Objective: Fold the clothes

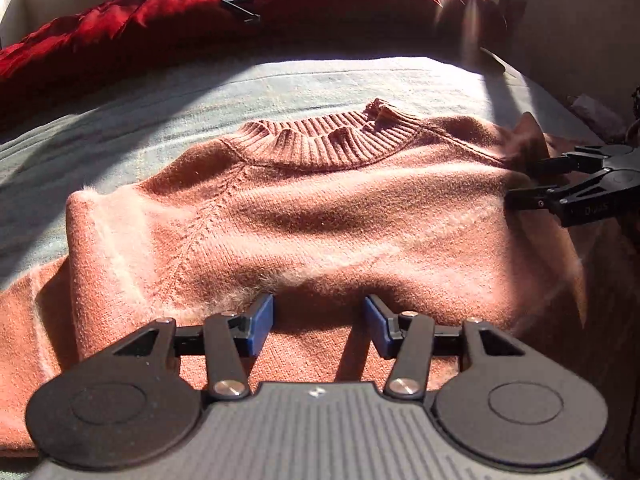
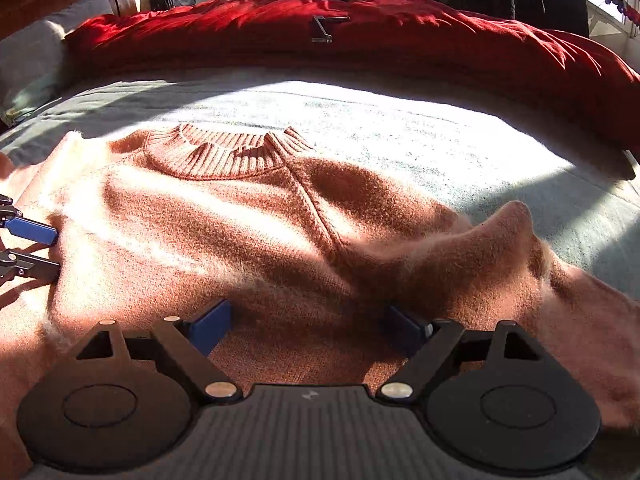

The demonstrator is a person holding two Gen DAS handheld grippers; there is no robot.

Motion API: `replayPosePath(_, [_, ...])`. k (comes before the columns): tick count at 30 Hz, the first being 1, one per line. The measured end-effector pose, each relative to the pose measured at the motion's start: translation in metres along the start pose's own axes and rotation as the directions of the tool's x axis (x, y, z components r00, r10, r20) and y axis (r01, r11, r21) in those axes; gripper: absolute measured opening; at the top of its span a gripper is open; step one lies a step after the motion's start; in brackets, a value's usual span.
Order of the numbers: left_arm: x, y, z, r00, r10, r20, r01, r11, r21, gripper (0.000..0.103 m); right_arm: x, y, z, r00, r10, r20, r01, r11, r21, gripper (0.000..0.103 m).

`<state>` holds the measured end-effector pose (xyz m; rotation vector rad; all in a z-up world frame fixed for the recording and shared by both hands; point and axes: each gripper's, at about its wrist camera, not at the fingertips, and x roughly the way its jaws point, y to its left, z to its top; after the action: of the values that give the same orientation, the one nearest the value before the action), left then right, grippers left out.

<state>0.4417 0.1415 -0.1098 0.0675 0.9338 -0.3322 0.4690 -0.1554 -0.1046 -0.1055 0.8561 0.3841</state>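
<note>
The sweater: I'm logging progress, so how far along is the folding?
Done: the sweater lies spread on the bed, collar away. In hand: nothing; the left gripper and right gripper hover open over it. Left: sleeves and body look unfolded.

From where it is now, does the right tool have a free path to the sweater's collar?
Probably yes. The right tool is open above the sweater, and only flat knit lies between it and the collar; nothing blocks it.
</note>
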Motion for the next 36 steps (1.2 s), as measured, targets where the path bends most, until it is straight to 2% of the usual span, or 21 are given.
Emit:
replayPosePath(4, [0.019, 0.013, 0.015, 0.997, 0.065, 0.035, -0.063, 0.997, -0.045, 0.052, 0.021, -0.020, 0.020, 1.000, -0.011, 0.006, 0.010, 0.995, 0.102, 0.096])
replayPosePath(6, [0.028, 0.018, 0.022, 0.995, 0.086, 0.041, -0.083, 0.994, -0.070, 0.053, 0.031, -0.018, 0.027, 0.999, -0.032, 0.004, 0.032, 0.995, 0.099, 0.102])
replayPosePath(9, [0.032, 0.021, 0.031, 0.994, 0.102, 0.032, -0.099, 0.990, -0.105, 0.053, 0.042, -0.007, 0.034, 0.996, -0.083, -0.019, 0.084, 0.995, 0.059, 0.103])
replayPosePath(11, [0.019, 0.014, 0.029, 0.995, 0.102, 0.016, -0.101, 0.992, -0.072, 0.050, 0.036, -0.004, 0.040, 0.996, -0.085, -0.039, 0.087, 0.995, 0.047, 0.103])
replayPosePath(16, [-0.030, -0.004, 0.010, 0.998, 0.059, -0.012, -0.059, 0.998, 0.018, 0.052, -0.029, -0.001, 0.043, 0.999, 0.034, 0.008, -0.035, 0.999, 0.035, 0.103])
replayPosePath(20, [-0.056, -0.020, -0.015, 0.999, 0.013, -0.036, -0.012, 0.999, 0.043, 0.056, -0.066, 0.017, 0.035, 0.988, 0.151, 0.013, -0.151, 0.988, 0.032, 0.103])
replayPosePath(24, [-0.065, -0.021, -0.039, 1.000, -0.006, -0.021, 0.007, 1.000, 0.025, 0.057, -0.063, 0.052, 0.013, 0.973, 0.226, -0.038, -0.224, 0.973, 0.050, 0.103])
replayPosePath(28, [-0.052, -0.008, -0.063, 0.999, -0.022, -0.044, 0.021, 1.000, -0.020, 0.057, -0.039, 0.092, -0.010, 0.978, 0.195, -0.077, -0.198, 0.980, -0.030, 0.103])
replayPosePath(30, [-0.048, 0.003, -0.070, 0.999, -0.052, -0.005, 0.052, 0.998, -0.046, 0.057, -0.022, 0.107, -0.019, 0.985, 0.145, -0.089, -0.153, 0.984, -0.094, 0.103])
replayPosePath(32, [-0.049, 0.014, -0.068, 0.998, -0.060, 0.019, 0.061, 0.994, -0.086, 0.057, -0.010, 0.114, -0.021, 0.995, 0.091, -0.042, -0.096, 0.983, -0.159, 0.103])
replayPosePath(34, [-0.048, 0.023, -0.065, 0.999, -0.026, 0.037, 0.030, 0.994, -0.106, 0.057, -0.003, 0.110, -0.013, 0.995, 0.096, -0.008, -0.096, 0.984, -0.149, 0.103])
replayPosePath(36, [-0.042, 0.033, -0.063, 0.999, -0.034, 0.038, 0.039, 0.990, -0.136, 0.057, 0.005, 0.107, 0.000, 0.994, 0.106, 0.003, -0.105, 0.987, -0.121, 0.103])
